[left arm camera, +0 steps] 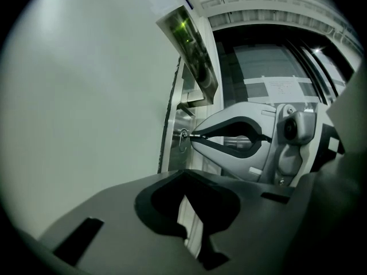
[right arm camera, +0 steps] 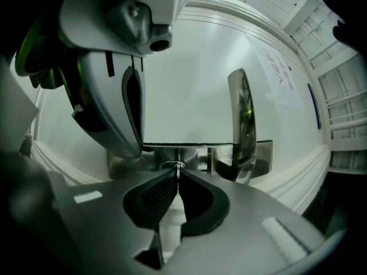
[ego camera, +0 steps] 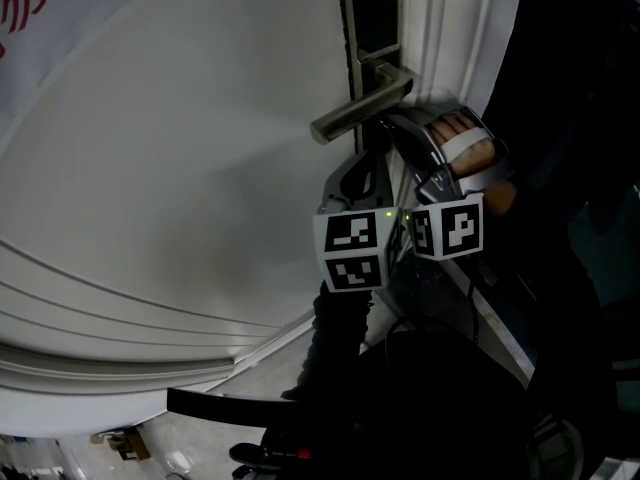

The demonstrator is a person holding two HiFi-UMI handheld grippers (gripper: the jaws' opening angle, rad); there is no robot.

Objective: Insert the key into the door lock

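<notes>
The steel lock plate with its lever handle sits on the white door. My right gripper is shut on a small metal key, which is at the keyhole in the lock plate below the handle. From the side, the right gripper presses the key against the plate, a ring hanging from it. How deep the key sits cannot be told. My left gripper is shut and empty, just beside the lock. It points up in the head view.
The door's edge and white frame moulding run close on the right of the lock. A hand holds the right gripper there. The left gripper hangs close to the plate, left of the key. Dark floor and clutter lie below.
</notes>
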